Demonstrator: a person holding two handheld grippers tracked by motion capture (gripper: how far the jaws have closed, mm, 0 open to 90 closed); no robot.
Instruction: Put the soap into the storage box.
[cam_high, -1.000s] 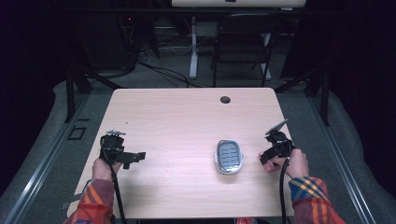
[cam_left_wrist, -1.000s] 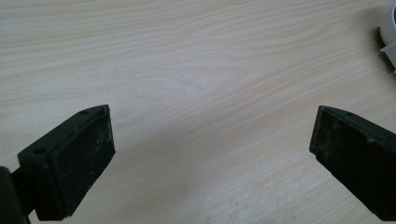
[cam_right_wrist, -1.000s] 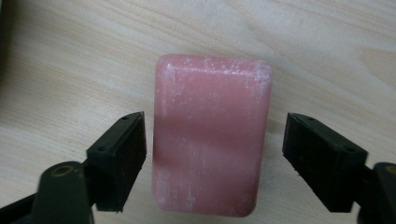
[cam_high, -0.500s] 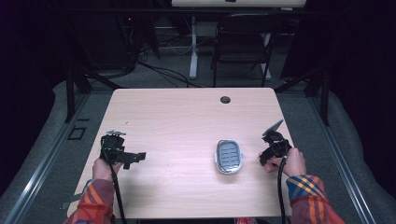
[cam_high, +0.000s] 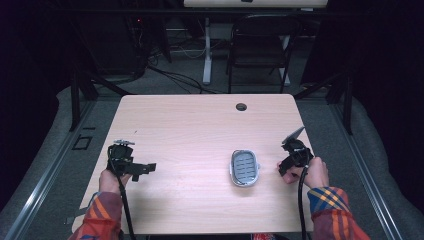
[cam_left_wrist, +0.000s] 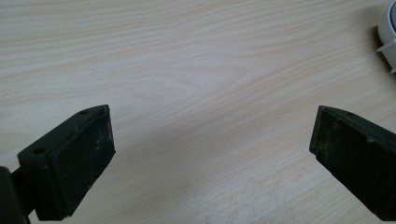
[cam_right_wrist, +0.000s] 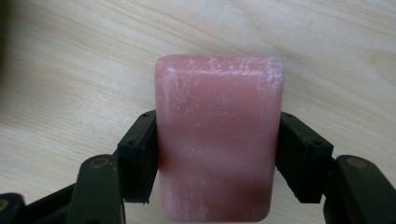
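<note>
The soap dish (cam_high: 244, 167) sat near the front of the surface (cam_high: 200, 130), a little right of the middle, and its ribbed grey tray held nothing; a sliver of its white rim (cam_left_wrist: 387, 35) also showed at the upper right edge of my left gripper view. The bar of soap (cam_right_wrist: 218, 135) was not in the dish but at the right side of the surface, just beyond the dish's right edge, between the pads of my right tongs (cam_right_wrist: 218, 156). Those tongs had just been closing, and in the right gripper view both black pads pressed flat against the long sides of the bar, so they were clamped on it. The soap was a pink rectangular block with rounded corners, its face dusted with pale, chalky flecks, thickest along the far edge and the left side. It lay with the wood grain of the surface visible behind it; I could not tell whether it touched the wood or hung just above it. In the high view my right hand (cam_high: 312, 172) held its tongs (cam_high: 292, 159) right of the dish. My left tongs (cam_high: 134, 167) stood wide apart over bare wood at the left, with nothing between the pads, well apart from the dish.
</note>
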